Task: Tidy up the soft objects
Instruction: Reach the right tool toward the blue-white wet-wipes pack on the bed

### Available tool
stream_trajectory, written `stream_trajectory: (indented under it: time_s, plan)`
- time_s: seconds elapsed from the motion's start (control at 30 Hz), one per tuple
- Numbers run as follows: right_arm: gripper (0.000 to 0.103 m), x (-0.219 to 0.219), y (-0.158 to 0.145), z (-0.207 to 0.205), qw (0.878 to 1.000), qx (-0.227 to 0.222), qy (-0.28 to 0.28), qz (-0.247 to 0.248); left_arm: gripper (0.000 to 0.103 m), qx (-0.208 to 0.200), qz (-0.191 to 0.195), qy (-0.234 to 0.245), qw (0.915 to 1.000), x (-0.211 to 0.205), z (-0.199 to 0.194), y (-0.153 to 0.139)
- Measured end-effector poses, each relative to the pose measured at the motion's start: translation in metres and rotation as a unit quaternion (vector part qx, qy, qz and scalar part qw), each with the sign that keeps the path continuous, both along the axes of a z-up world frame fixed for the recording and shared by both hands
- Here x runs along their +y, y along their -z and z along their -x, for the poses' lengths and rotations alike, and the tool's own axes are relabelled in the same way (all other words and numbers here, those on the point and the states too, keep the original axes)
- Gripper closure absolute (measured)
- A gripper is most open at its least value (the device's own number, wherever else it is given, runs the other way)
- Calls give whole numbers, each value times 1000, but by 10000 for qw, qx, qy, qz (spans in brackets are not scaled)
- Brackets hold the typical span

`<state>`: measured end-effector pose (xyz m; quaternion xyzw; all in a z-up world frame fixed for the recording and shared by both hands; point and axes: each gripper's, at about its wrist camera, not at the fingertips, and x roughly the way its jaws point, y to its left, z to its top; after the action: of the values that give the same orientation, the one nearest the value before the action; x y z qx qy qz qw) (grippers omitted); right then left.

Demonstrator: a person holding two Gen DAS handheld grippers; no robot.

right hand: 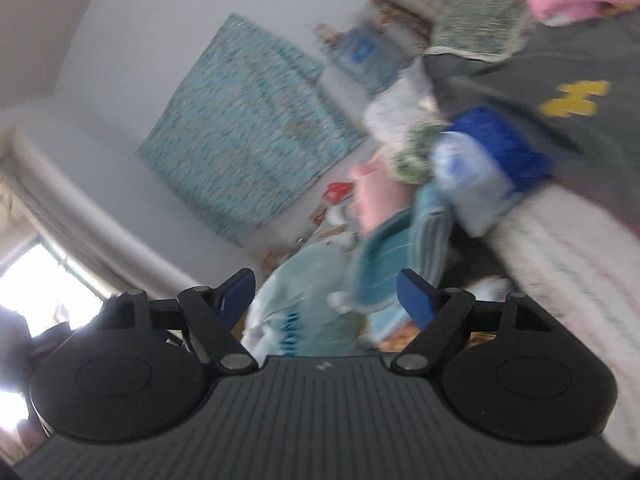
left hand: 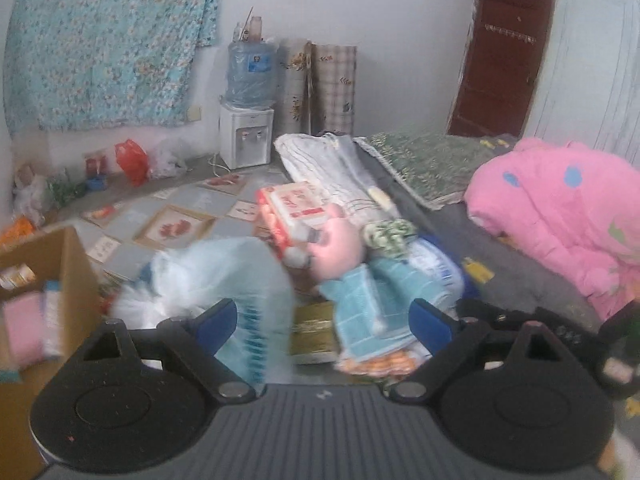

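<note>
No text, brand or number can be read in either view. The blue label on the water bottle (left hand: 251,65) atop the dispenser (left hand: 247,136) is too small and blurred to read. The red print on the white-and-red carton (left hand: 295,209) in the pile at the bed's edge is illegible. A small light mark on each gripper body, at the centre of its front edge, forms no readable sign.

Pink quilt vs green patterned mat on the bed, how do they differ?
The pink quilt is puffy and heaped in a mound; the green patterned mat lies flat and thin. The pink quilt bears scattered blue spots; the green patterned mat has a fine dense print. Both rest on the grey bed cover.
</note>
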<state>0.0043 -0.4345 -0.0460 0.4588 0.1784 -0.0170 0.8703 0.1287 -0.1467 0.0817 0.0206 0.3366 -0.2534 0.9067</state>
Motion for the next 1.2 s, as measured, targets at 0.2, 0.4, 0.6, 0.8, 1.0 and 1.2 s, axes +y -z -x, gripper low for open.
stream_trajectory:
  time_s: [0.2,0.4,0.6,0.8,1.0,1.2]
  plan:
    - [24,-10,20,-16,9998,107,158,-83,12,321,301,-205,9988,-16,-6,33]
    - [24,-12,29,-20,9991,263,258,-189,23,37,-100,-131,9999,-45,-6,59]
    - [25,-22,6,-13,9970,234,675,285,41,-254,-176,323,9990,-70,-5,75]
    - [26,-52,-24,-29,9938,621,828,395,43,-126,583,988,9933,-100,-25,67]
    - [25,-71,-54,-26,9911,970,795,439,56,274,953,1590,9823,-130,-31,76]
    - [25,-88,-54,-30,9917,1169,482,212,57,255,1000,2134,9715,-140,-14,87]
